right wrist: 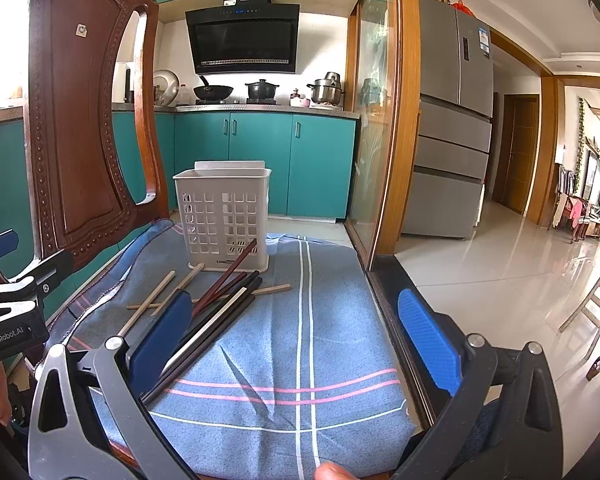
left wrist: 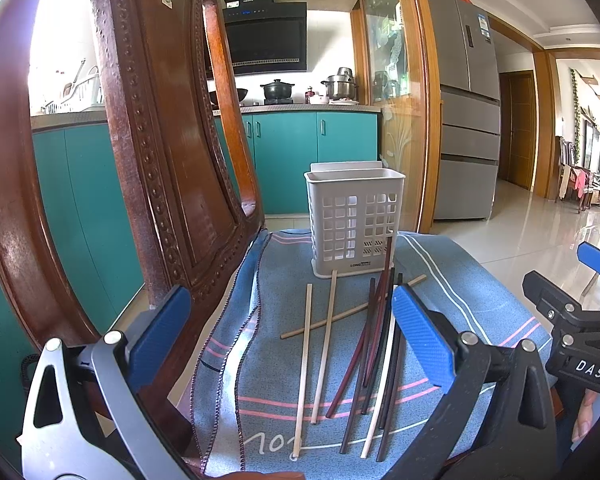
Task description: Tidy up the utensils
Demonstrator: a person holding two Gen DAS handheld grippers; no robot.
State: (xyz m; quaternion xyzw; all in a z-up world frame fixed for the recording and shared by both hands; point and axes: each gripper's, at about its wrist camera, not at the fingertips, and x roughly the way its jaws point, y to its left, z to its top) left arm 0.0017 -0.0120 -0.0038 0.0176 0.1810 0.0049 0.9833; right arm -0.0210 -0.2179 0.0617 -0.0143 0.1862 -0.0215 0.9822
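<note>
A white slotted utensil holder (left wrist: 355, 216) (right wrist: 223, 216) stands upright at the far end of a blue striped cloth (left wrist: 460, 304) (right wrist: 308, 320). Several chopsticks lie loose on the cloth in front of it: pale wooden ones (left wrist: 305, 360) (right wrist: 152, 300) and dark red and black ones (left wrist: 374, 344) (right wrist: 220, 320); one dark red stick leans on the holder. My left gripper (left wrist: 296, 332) is open and empty above the chopsticks. My right gripper (right wrist: 300, 332) is open and empty, just right of the chopsticks.
A carved wooden chair back (left wrist: 148, 160) (right wrist: 84, 132) rises at the left of the cloth. Teal kitchen cabinets (right wrist: 260, 160) and a glass sliding door (right wrist: 380, 120) stand behind. The cloth's right edge (right wrist: 384, 320) drops to a tiled floor.
</note>
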